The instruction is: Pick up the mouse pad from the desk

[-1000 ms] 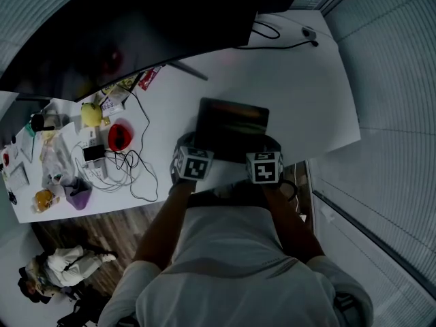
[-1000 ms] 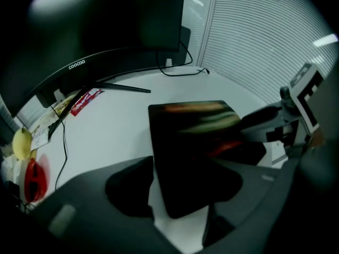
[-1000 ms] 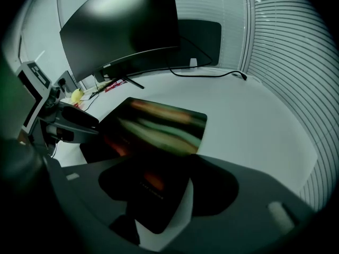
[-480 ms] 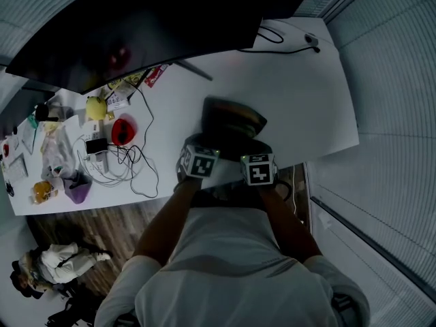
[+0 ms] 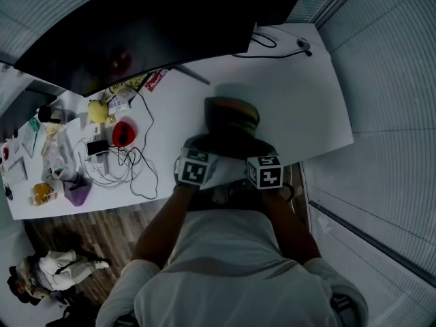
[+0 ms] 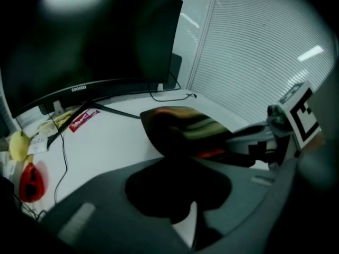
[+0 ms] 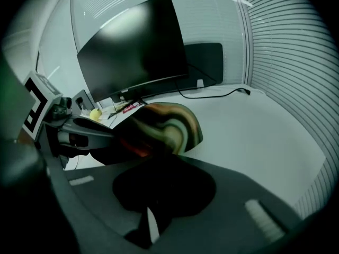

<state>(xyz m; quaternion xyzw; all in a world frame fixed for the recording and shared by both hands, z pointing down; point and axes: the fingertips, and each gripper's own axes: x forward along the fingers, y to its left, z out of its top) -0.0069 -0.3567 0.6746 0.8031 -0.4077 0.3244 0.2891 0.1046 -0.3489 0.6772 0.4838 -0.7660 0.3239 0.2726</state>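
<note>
The dark mouse pad [image 5: 231, 118] with green and orange streaks is bent upward off the white desk [image 5: 306, 94]; its far edge still rests there. My left gripper [image 5: 202, 144] grips the pad's near left corner, my right gripper [image 5: 261, 146] the near right corner. Both pairs of jaws are still closing, with the pad pinched between them. In the left gripper view the pad [image 6: 183, 131] arches ahead of the jaws and the right gripper [image 6: 254, 144] shows beside it. In the right gripper view the pad [image 7: 169, 123] curls the same way, with the left gripper [image 7: 79, 134] at its left.
A wide curved monitor [image 5: 136, 26] stands along the desk's back. Left of the pad lie tangled cables [image 5: 126, 162], a red object [image 5: 121, 133], a yellow object [image 5: 97, 111] and a purple cup [image 5: 78, 195]. A black cable [image 5: 272, 43] runs at the back right.
The pad lay flat a second ago. Both grippers have closed on its near edge and risen, so the near side is lifted and the pad curls.
</note>
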